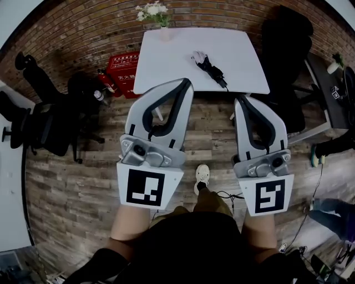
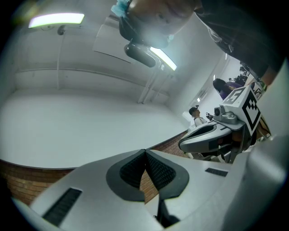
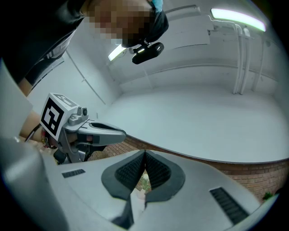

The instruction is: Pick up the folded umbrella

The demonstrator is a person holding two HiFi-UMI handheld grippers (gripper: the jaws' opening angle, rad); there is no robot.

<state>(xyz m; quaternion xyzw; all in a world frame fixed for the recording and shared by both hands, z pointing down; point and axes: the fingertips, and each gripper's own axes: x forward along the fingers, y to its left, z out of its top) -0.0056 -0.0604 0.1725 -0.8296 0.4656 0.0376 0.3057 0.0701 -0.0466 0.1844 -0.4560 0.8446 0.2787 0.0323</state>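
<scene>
The folded umbrella (image 1: 209,66), black with a pale handle end, lies on the white table (image 1: 244,66) right of its middle. In the head view both grippers are held side by side over the wooden floor, short of the table's near edge. The left gripper (image 1: 186,84) has its tips by the table's near left edge, jaws together and empty. The right gripper (image 1: 239,101) is shut too, just below the near right edge. In the gripper views the left gripper (image 2: 145,153) and the right gripper (image 3: 145,155) show pads closed on nothing, pointing up at a white ceiling and brick wall.
A vase of white flowers (image 1: 156,16) stands at the table's far left edge. Black office chairs (image 1: 47,127) sit at the left, another black chair (image 1: 288,50) at the right. A red box (image 1: 123,69) rests on the floor left of the table. My shoe (image 1: 202,175) is below.
</scene>
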